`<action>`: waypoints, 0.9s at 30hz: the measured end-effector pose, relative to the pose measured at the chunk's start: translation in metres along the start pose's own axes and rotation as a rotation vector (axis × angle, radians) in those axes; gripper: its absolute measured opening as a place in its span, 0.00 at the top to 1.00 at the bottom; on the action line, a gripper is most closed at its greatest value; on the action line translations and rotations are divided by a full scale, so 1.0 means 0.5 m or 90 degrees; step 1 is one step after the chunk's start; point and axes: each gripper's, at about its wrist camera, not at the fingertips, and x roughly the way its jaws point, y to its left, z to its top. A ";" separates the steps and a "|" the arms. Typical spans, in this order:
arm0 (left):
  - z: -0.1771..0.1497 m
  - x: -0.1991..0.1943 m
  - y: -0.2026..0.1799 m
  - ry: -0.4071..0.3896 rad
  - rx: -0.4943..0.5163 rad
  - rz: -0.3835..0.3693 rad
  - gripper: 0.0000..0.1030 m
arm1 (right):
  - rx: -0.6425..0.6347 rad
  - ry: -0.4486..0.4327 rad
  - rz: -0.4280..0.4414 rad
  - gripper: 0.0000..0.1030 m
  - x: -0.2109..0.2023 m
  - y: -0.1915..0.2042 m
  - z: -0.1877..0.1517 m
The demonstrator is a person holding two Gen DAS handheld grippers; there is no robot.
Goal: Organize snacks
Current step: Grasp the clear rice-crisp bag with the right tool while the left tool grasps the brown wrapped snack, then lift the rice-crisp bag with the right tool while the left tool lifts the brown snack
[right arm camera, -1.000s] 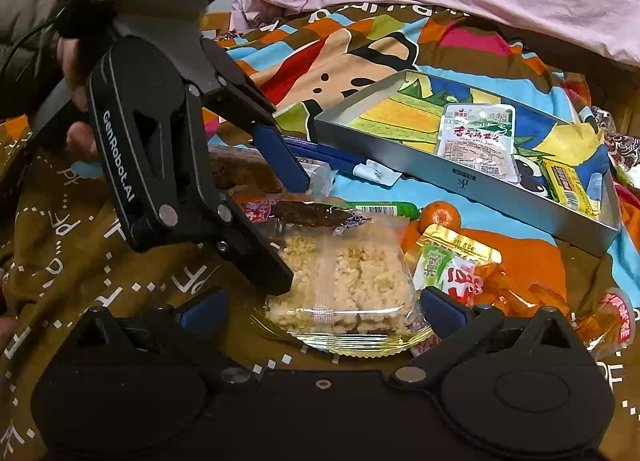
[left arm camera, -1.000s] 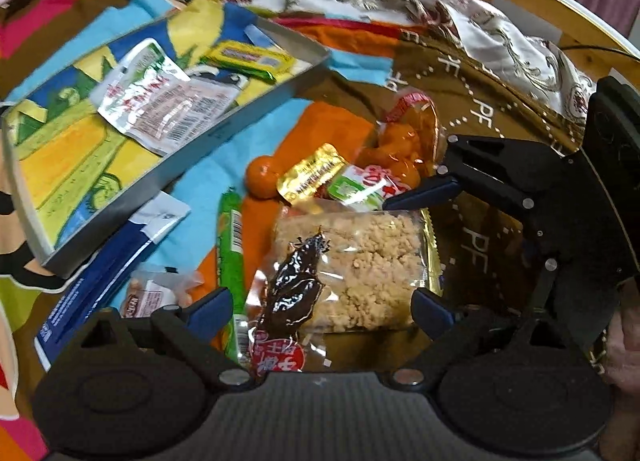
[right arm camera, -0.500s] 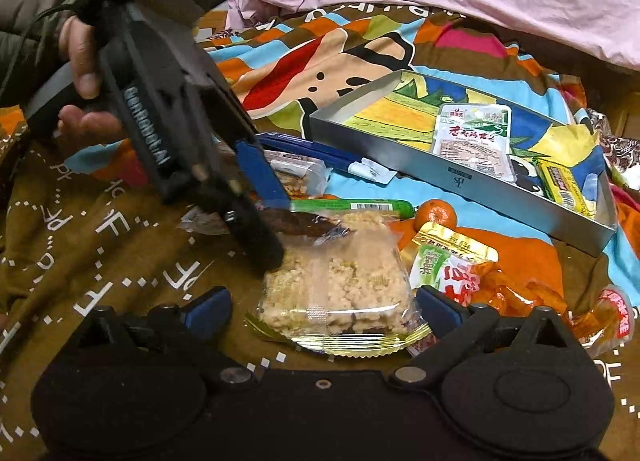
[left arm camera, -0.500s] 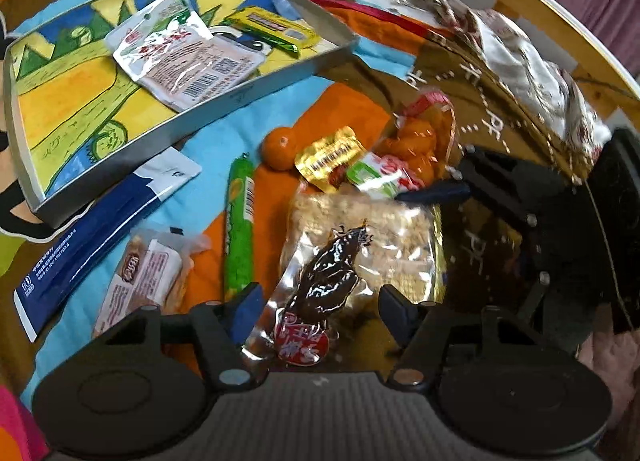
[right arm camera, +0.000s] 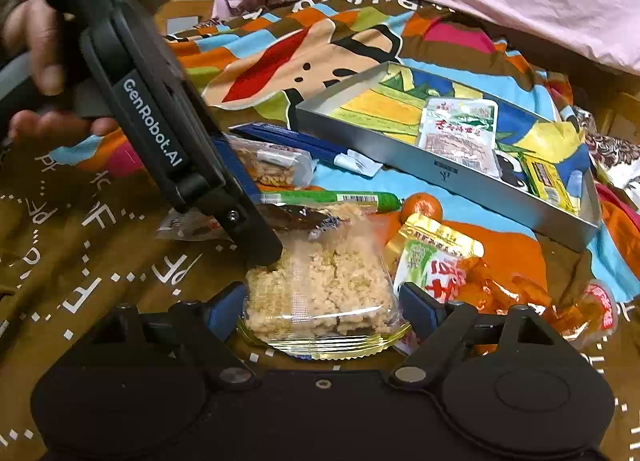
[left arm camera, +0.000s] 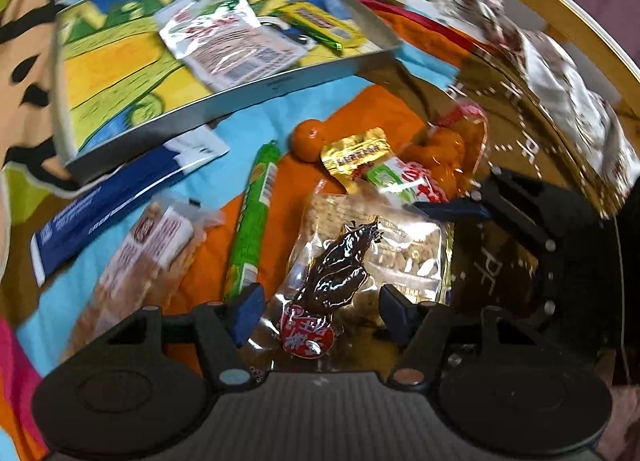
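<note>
- Left wrist view: left gripper [left arm camera: 318,311] sits low over the dark glazed snack pack [left arm camera: 334,273]; jaws have narrowed, a pad on each side of the pack's near end, contact not clear enough to call.
- That pack lies on top of the crumbly rice-cake pack [left arm camera: 408,245], so the two overlap.
- Left of them: green stick snack [left arm camera: 254,221], then a clear pack of biscuits [left arm camera: 156,237], then a long blue pouch [left arm camera: 108,205].
- Far side: small orange [left arm camera: 308,137], gold sachet [left arm camera: 356,153], green-red sachet [left arm camera: 404,179], bag of oranges [left arm camera: 452,145]. All crowd close to the rice-cake pack.
- Right gripper's blue finger [left arm camera: 452,209] lies at the rice-cake pack's far right edge.
- Metal tray [left arm camera: 248,97], far left, holds a white-red sachet [left arm camera: 224,41] and a yellow bar [left arm camera: 320,21].
- Right wrist view: right gripper [right arm camera: 322,303] straddles the rice-cake pack [right arm camera: 320,285]; jaws have just been closing, pads flank it w/ small gaps, not squeezing.
- Left gripper's finger [right arm camera: 256,237] presses down at the pack's far left corner, blocking that side; a hand [right arm camera: 40,69] holds its handle.
- Tray [right arm camera: 452,177], far right, w/ same sachet [right arm camera: 460,133] and yellow bar [right arm camera: 548,181] inside.
</note>
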 end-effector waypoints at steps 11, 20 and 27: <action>-0.090 -0.058 0.005 -0.063 -0.292 0.025 0.43 | 0.033 0.036 -0.010 0.22 -0.047 0.012 -0.014; -0.131 -0.048 -0.027 -0.081 -0.245 0.054 0.14 | 0.029 0.055 -0.017 0.18 -0.062 0.020 -0.030; -0.105 -0.031 -0.054 -0.053 -0.142 0.079 0.08 | -0.017 0.049 -0.017 0.13 -0.045 0.032 -0.030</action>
